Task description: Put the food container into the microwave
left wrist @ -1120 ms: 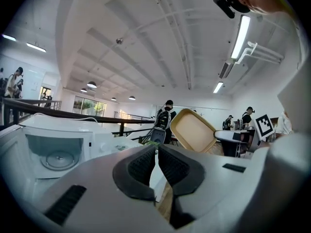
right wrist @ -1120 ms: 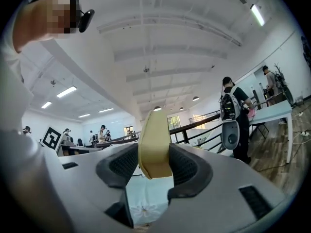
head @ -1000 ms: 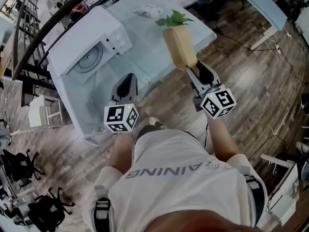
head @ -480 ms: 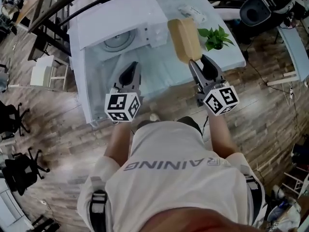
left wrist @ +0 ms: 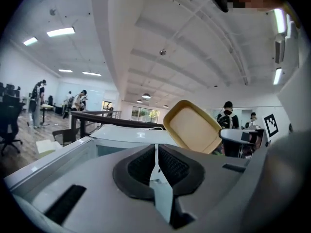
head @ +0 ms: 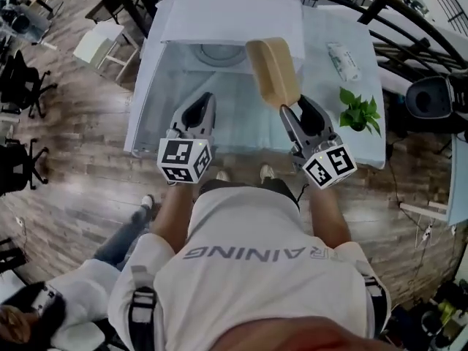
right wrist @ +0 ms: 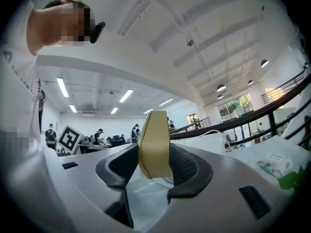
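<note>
The food container (head: 273, 72), tan and shallow, is pinched at its near edge by the right gripper (head: 291, 107) and is held on edge above the surface (head: 333, 134). It is kept just in front of the white microwave (head: 228, 17), outside it, toward the right side of its front, where the turntable (head: 218, 52) can be seen. The left gripper (head: 202, 101) is held beside it, with its jaws pressed together on nothing. A small potted plant (head: 358, 111) and a wrapped packet (head: 342, 60) are seen on the surface at the right.
</note>
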